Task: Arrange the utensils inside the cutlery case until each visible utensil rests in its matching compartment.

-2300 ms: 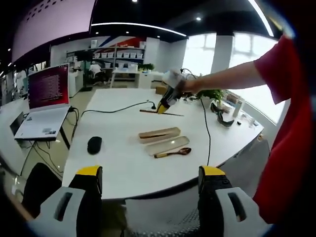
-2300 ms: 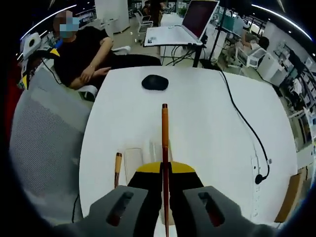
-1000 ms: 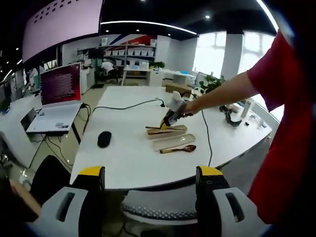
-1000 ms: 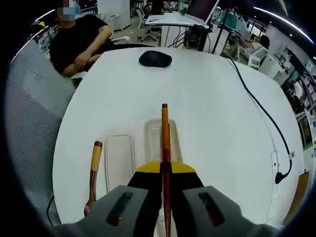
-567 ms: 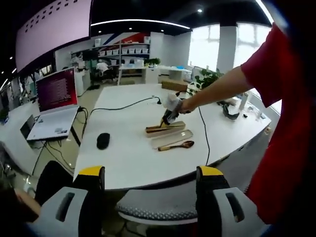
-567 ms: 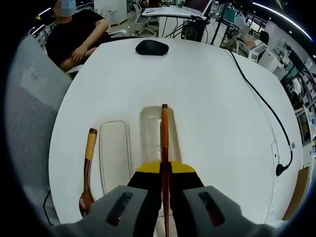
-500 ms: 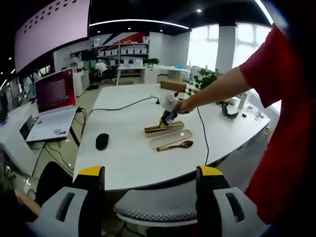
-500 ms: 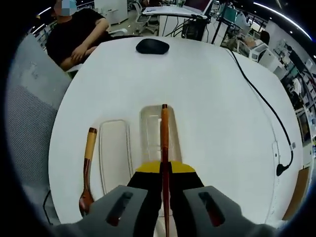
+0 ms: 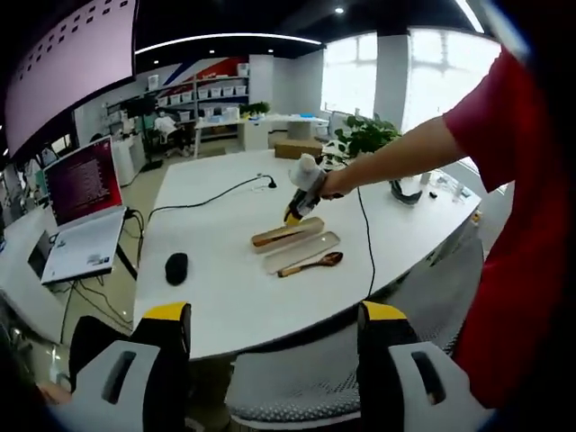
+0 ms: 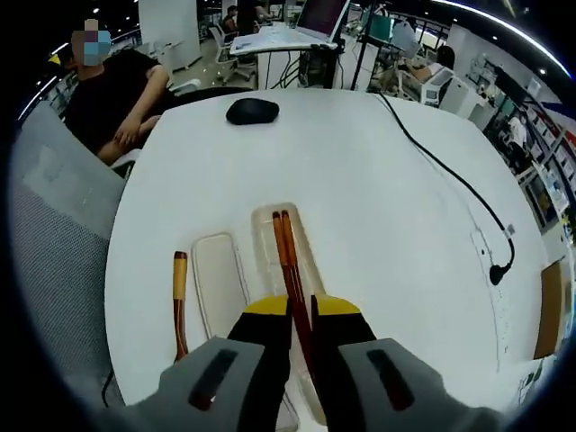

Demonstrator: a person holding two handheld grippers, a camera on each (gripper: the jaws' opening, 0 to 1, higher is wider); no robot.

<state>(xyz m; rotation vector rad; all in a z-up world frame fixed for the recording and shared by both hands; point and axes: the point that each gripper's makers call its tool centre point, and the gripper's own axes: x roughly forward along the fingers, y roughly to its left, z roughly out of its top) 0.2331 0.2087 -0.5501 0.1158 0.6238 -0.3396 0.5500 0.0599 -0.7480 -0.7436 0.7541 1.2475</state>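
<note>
I am easing my right gripper (image 10: 301, 310) ajar over the reddish-brown wooden chopsticks (image 10: 286, 254), now lying in the clear oblong case tray (image 10: 266, 219); the brown wooden spoon (image 10: 177, 301) is waiting outside at nine o'clock. My left gripper (image 9: 270, 315) is idling, spread wide, empty.

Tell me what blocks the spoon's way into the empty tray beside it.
Nothing visible does. The spoon lies on the table right beside the empty tray; the chopsticks lie in the other tray, under the right tool.

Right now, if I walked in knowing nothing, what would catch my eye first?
Probably the right claw low over the clear cutlery case, with a pair of orange chopsticks lying in the case just ahead of it. Beside the case's other half, a wooden spoon waits on the white table, with a black mouse farther off.
</note>
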